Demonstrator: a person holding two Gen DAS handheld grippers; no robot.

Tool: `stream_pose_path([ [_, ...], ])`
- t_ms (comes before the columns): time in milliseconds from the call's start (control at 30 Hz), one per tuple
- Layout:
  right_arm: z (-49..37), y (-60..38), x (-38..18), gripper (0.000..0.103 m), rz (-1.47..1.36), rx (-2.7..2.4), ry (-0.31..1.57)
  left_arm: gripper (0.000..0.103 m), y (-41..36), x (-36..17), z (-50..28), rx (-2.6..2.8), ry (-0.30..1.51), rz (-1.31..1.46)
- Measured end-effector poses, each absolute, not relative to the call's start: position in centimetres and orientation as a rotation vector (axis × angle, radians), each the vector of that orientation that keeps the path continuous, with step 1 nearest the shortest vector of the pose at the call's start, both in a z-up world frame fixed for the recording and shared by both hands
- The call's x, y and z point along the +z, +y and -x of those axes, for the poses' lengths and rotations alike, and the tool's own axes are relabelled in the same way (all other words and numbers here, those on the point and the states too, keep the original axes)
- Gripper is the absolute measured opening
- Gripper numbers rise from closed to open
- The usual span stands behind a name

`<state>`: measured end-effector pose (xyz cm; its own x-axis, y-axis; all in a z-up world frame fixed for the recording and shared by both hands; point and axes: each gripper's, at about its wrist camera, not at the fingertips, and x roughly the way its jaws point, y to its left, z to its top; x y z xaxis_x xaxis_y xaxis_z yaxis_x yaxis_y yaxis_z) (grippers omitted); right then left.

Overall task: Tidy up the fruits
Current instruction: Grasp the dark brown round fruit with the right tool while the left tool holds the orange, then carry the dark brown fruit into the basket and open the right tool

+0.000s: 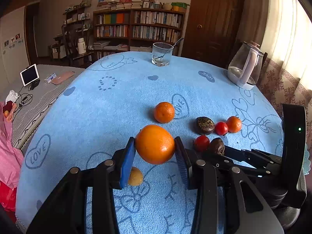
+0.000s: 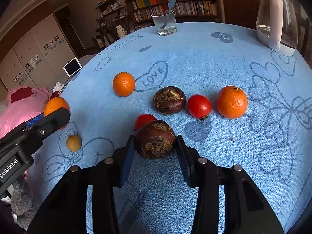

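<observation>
Left claw: the left claw (image 1: 155, 146) was clamped on a large orange (image 1: 155, 144), both blue pads pressed against its sides, the fruit lifted clear of the cloth.
Right claw: the right claw (image 2: 155, 142) had its pads against the sides of a dark brown water chestnut (image 2: 155, 139); whether that fruit was resting on the cloth or lifted slightly off it was hard to judge from this angle.
Beyond the right claw: a red tomato (image 2: 144, 120) sat just behind the gripped chestnut, partly hidden by it.
Further ahead of the right claw: a second water chestnut (image 2: 169, 99), a second tomato (image 2: 199, 106) and a stemmed orange (image 2: 232, 101) lay in a row, left to right, close together.
Ahead and left of the right claw: a smaller orange (image 2: 123, 83) lay alone, beside a "LOVE" heart printed on the cloth.
Below the left claw: a small yellowish round fruit (image 1: 135, 176) lay on the cloth, half hidden behind the left pad.
Claws to each other: the right claw's arm reached in from the right edge of the left wrist view, its tip near the left claw.
Surface: a blue cloth (image 2: 195, 62) with hearts and line drawings covered the surface.
Far from both claws: a glass with a spoon (image 1: 161, 54) stood at the far edge, and a clear kettle (image 1: 244, 66) at the far right.
</observation>
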<state>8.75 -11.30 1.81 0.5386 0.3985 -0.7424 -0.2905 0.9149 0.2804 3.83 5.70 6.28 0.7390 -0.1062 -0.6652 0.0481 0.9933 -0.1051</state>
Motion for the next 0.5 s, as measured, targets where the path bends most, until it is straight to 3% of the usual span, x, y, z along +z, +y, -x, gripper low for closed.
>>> stream_pose_path([
  [500,-5.1,-14.3,3.2,0.043,-0.189,0.392,0.885,0.041,4.7,6.3,-3.3,-0.116,0.731,0.067],
])
